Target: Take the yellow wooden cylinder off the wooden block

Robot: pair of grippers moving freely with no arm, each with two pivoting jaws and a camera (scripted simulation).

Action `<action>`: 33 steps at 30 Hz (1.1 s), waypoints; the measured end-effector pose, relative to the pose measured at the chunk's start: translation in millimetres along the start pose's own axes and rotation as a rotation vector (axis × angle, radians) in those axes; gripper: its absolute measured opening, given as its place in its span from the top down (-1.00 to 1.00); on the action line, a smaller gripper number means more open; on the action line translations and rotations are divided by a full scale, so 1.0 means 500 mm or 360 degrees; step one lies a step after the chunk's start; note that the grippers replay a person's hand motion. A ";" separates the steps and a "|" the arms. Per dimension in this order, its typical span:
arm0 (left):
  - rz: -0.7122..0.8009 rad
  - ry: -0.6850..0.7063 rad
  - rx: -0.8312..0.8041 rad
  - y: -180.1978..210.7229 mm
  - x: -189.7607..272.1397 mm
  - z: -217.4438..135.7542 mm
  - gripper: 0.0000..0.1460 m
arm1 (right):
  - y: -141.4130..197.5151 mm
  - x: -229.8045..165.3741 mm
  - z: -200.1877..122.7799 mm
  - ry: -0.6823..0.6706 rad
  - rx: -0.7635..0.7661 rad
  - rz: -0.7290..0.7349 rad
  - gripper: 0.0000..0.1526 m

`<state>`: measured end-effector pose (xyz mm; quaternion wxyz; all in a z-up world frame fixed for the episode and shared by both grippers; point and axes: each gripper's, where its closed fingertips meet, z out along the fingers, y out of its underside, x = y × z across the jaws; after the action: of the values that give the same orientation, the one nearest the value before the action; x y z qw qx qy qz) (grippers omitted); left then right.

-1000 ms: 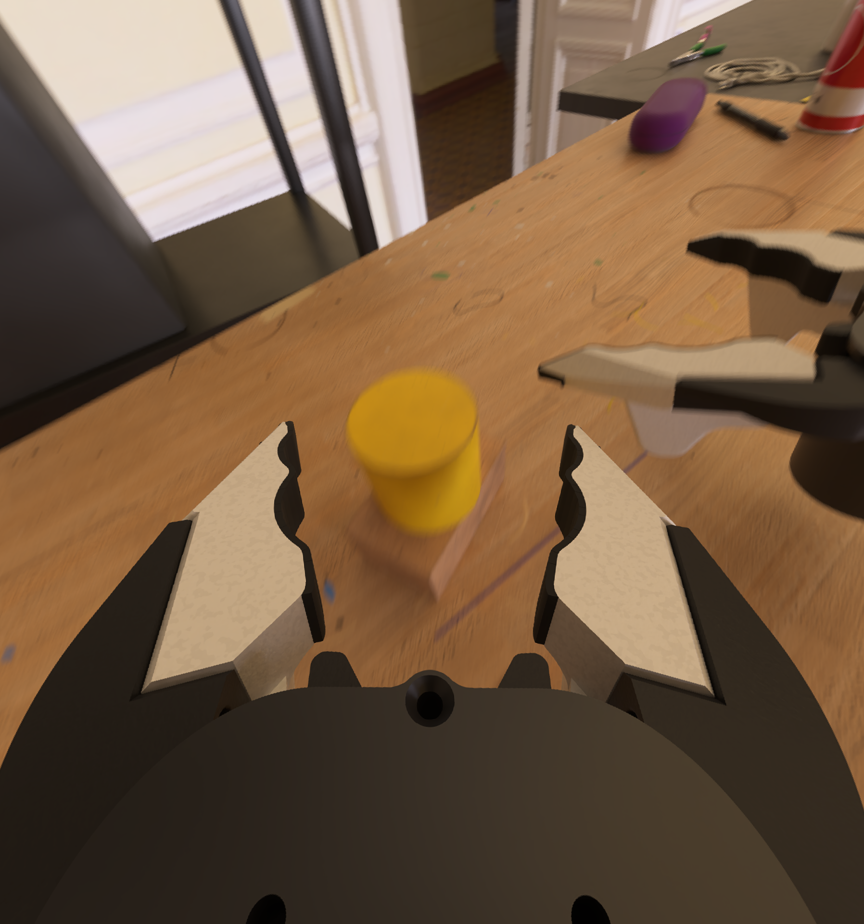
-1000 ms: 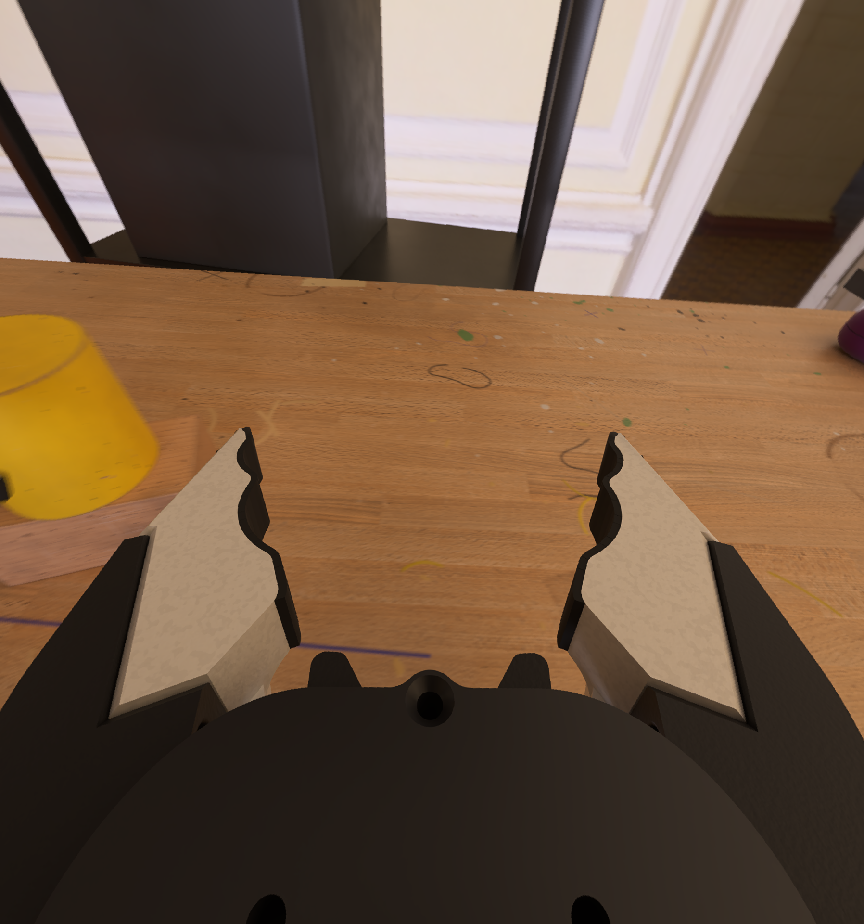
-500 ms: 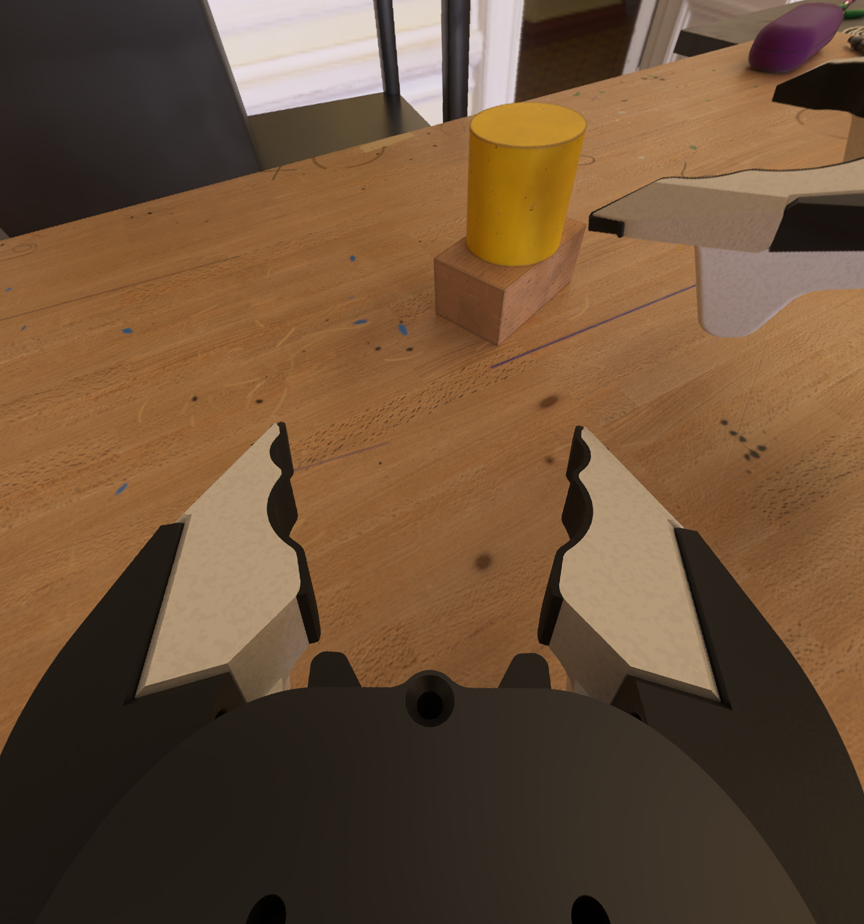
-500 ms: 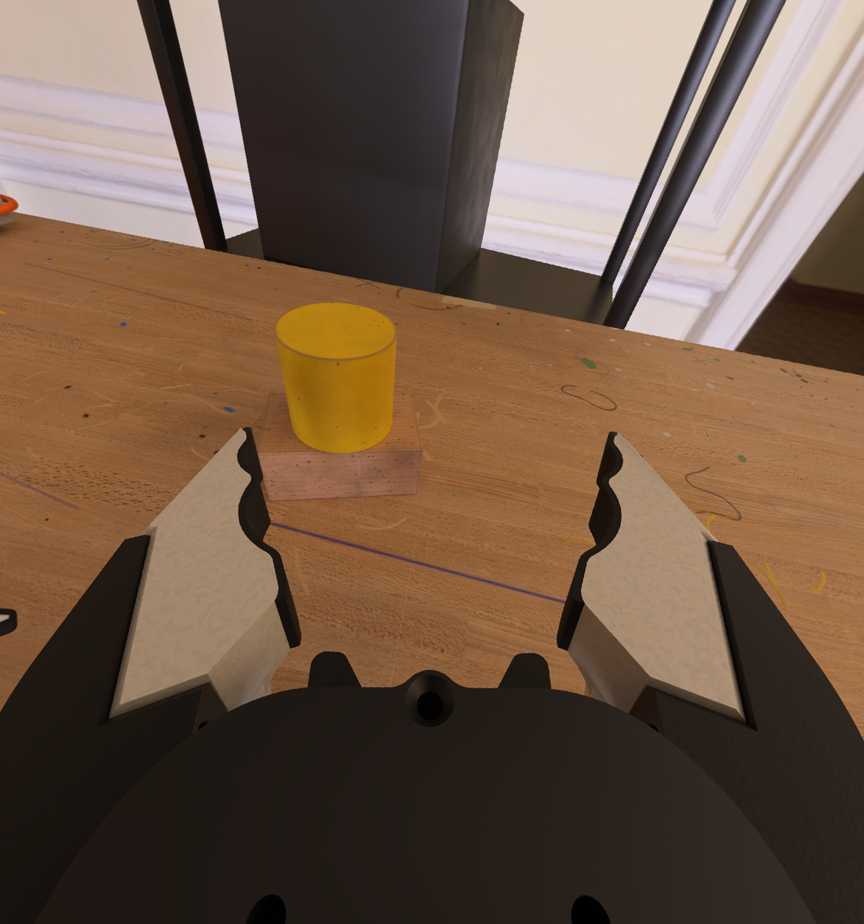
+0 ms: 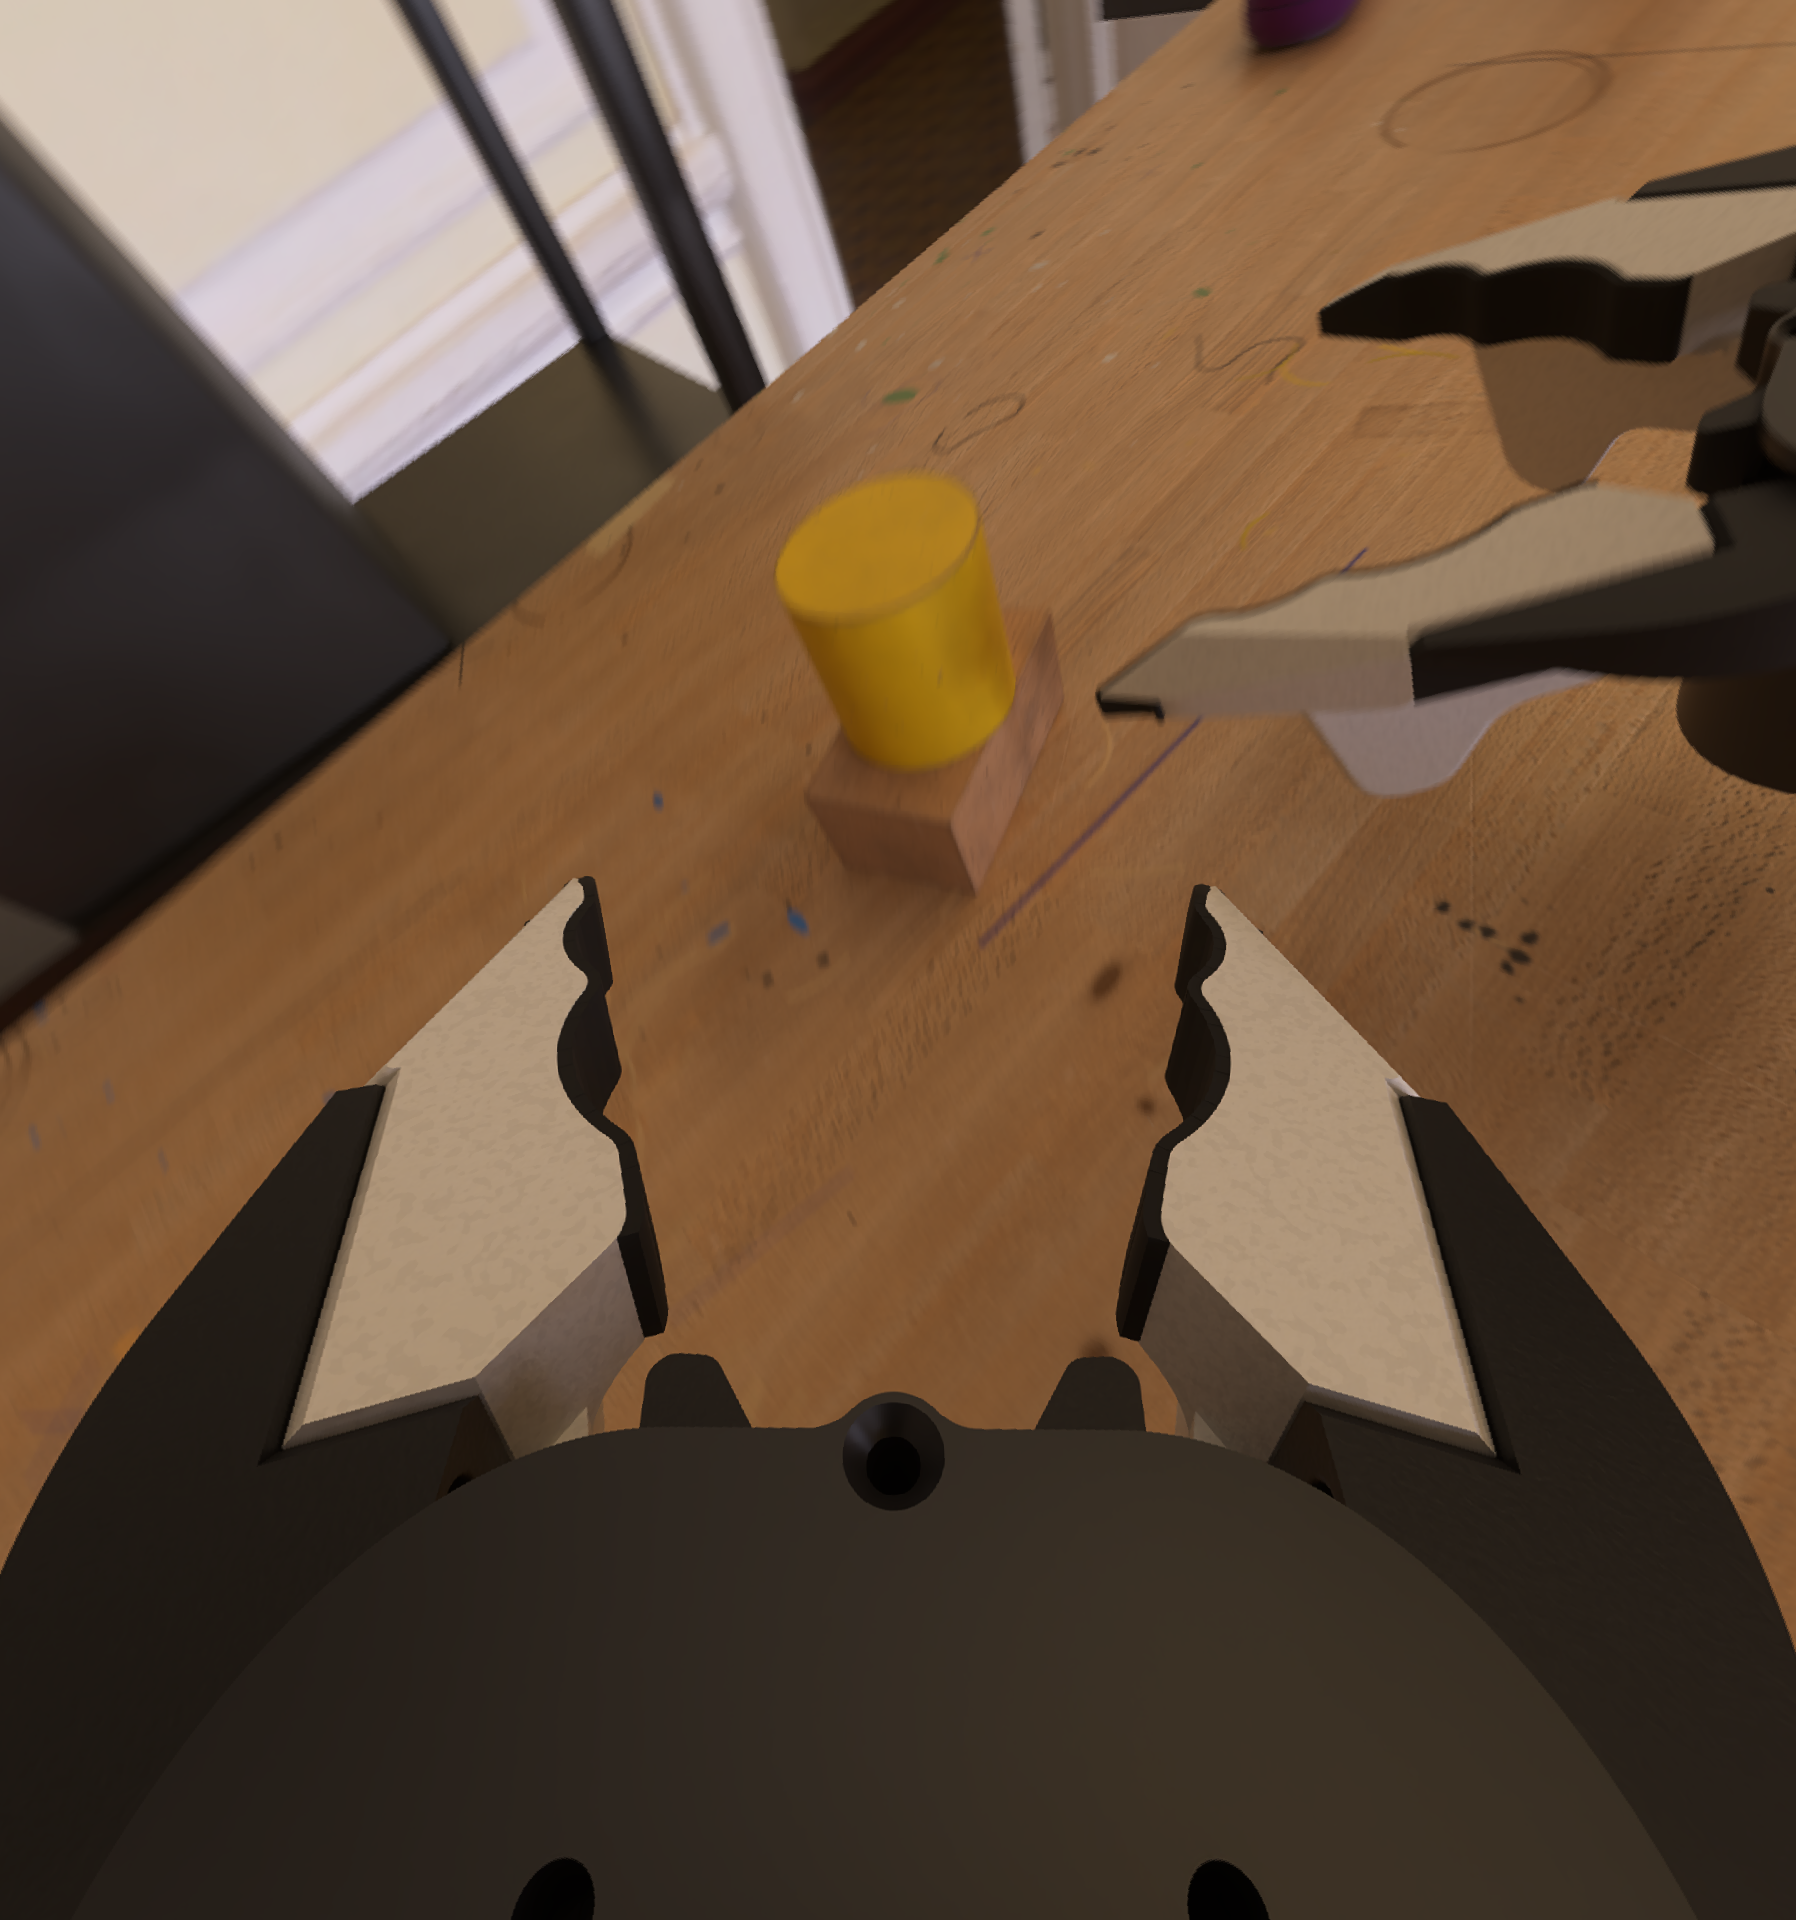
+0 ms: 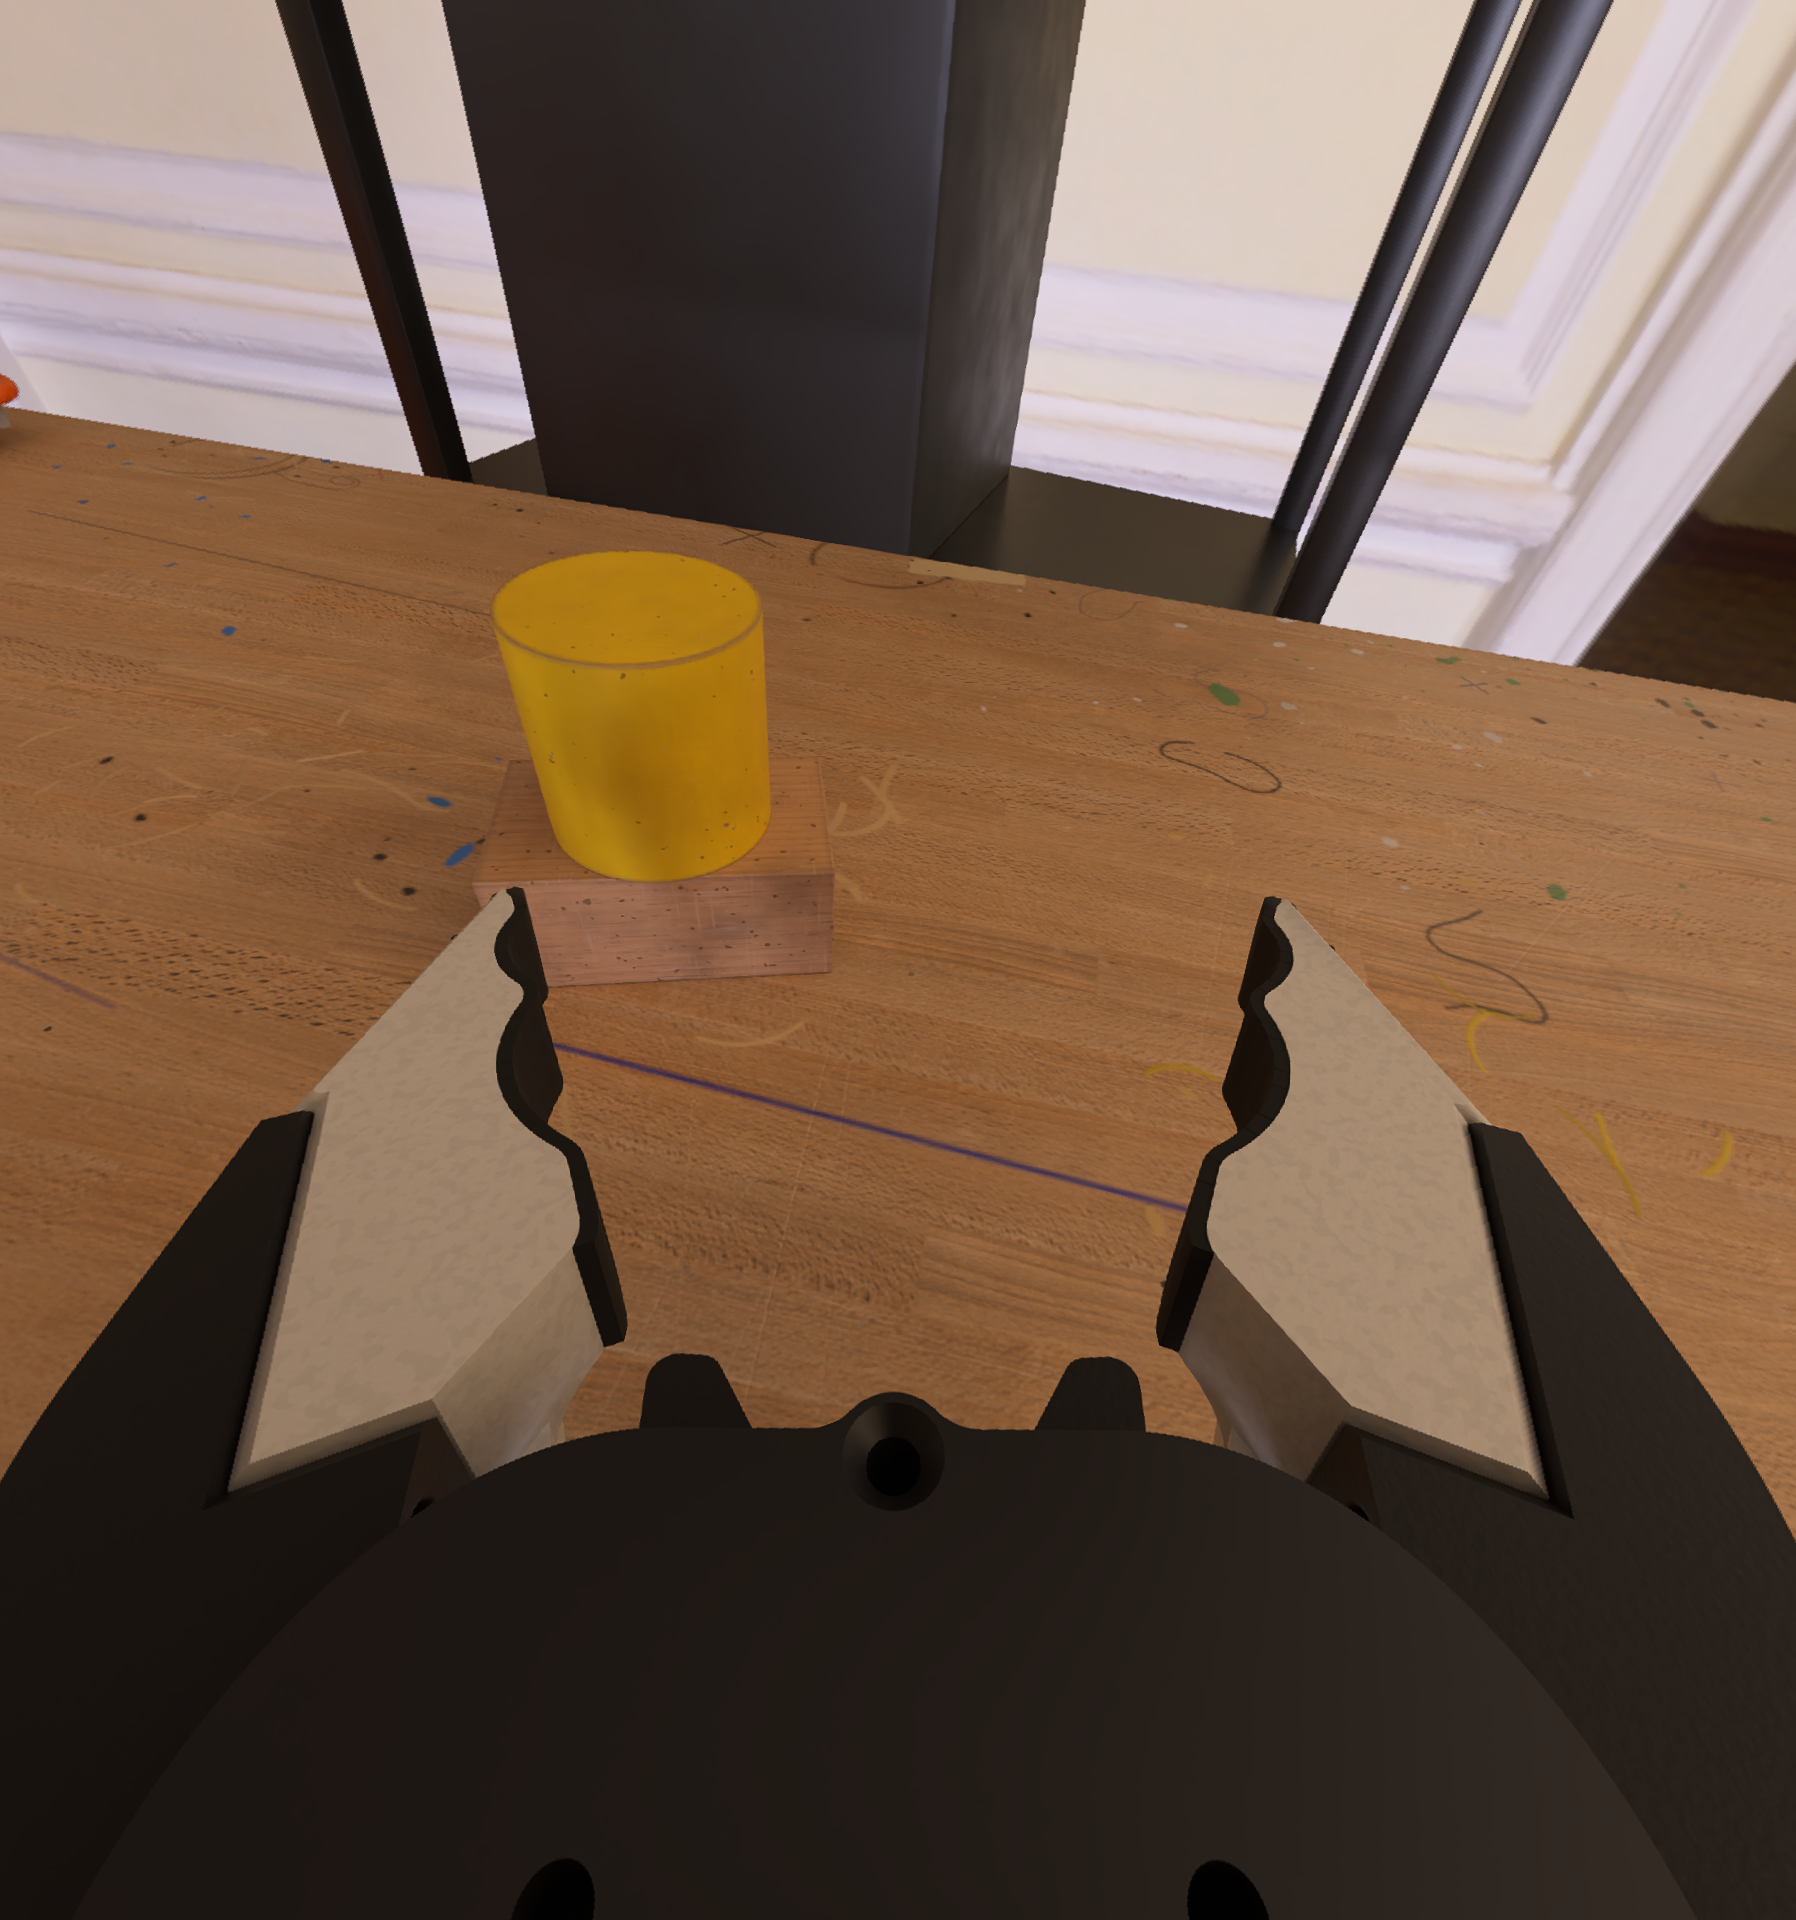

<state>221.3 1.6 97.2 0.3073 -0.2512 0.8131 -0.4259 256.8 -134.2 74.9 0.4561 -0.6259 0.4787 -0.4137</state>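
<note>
- Left gripper (image 5: pixel 889 894): jaws spread wide, nothing between them; only bare table shows in the gap. Its fingertips (image 5: pixel 584 896) stop short of the block and do not touch it.
- Right gripper (image 6: pixel 892 906): jaws likewise spread wide and empty. Its left fingertip overlaps the near left corner of the block in its own view (contact cannot be confirmed from that view). In the left wrist view it stands apart from the stack, off to the right.
- Yellow wooden cylinder (image 6: pixel 636 717): stands upright on the wooden block (image 6: pixel 688 920), covering most of the block's top face. The task step is not yet done.
- Wooden block: rests flat on the wooden table (image 6: pixel 1289 935), near the table's far edge, with dark chair legs (image 6: pixel 1393 312) beyond.
- Handling estimate: the cylinder looks rigid and light, with a smooth painted wall that could slip under a weak pinch. It is short and wide, so it is unlikely to topple easily.
- Recommended grip: close the pads on opposite sides of the curved wall at about mid-height, above the block's top face, then lift straight up.
- Caution: a low or skewed approach may push the block (it is loose on the table) and carry the cylinder with it.
- Purple object (image 5: pixel 1289 16): lies well apart at the far end and plays no part.
</note>
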 end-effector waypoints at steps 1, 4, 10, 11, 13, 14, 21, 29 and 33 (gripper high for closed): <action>0.0074 0.0042 0.0007 -0.024 -0.003 0.011 -0.49 | 0.000 0.003 -0.001 0.0003 0.0003 -0.0001 -0.73; 0.0154 0.0188 0.0037 -0.100 -0.014 0.060 -0.44 | 0.002 0.005 -0.004 -0.0003 -0.0002 0.0005 -0.73; 0.0202 0.0579 -0.0196 -0.163 0.002 0.181 -0.35 | 0.006 0.024 -0.009 0.0008 -0.0007 0.0010 -0.73; 0.0217 0.0613 -0.0279 -0.158 0.001 0.197 -0.29 | 0.007 0.028 -0.010 0.0008 -0.0004 0.0004 -0.73; 0.0257 0.0645 -0.0424 -0.148 -0.004 0.218 -0.16 | 0.009 0.034 -0.012 0.0004 -0.0005 -0.0005 -0.73; 0.0273 0.0660 -0.0471 -0.145 -0.002 0.224 -0.10 | 0.010 0.039 -0.012 0.0006 -0.0004 -0.0004 -0.73; 0.0279 0.0606 -0.0788 -0.105 -0.003 0.227 -0.11 | 0.028 0.055 -0.006 -0.0011 -0.0024 0.0039 -0.72; 0.0169 0.0745 -0.0665 -0.049 0.008 0.213 0.05 | 0.037 0.053 -0.008 -0.0050 -0.0040 0.0060 -0.72; 0.0097 0.0714 -0.0500 -0.053 0.011 0.221 0.11 | 0.036 0.044 -0.007 -0.0060 -0.0032 0.0045 -0.71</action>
<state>300.3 -75.2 68.7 0.0893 -0.1706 0.9240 -0.3303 254.0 -158.4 60.3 0.4645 -0.6311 0.4830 -0.3906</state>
